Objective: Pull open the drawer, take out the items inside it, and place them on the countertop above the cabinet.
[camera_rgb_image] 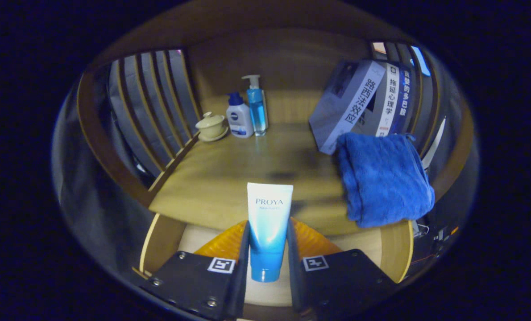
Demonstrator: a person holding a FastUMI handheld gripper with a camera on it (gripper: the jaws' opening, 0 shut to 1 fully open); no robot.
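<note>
The tool [267, 249] grips a tube of cream [269, 227] upright, cap down, both fingers pressing its sides, apparently lifted above the open drawer [158, 243] for carrying to the bench [230, 178]. Just beyond lies a blue towel [383, 178]; farther back stand leaning books [359, 104], two pump bottles [247, 111] and a lidded cup [211, 125].

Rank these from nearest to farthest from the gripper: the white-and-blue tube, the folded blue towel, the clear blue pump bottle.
1. White-and-blue tube: clamped between the fingers of the gripper.
2. Folded blue towel: ahead and to the right, at the countertop's front edge.
3. Clear blue pump bottle: far back, by the rear wall.
</note>
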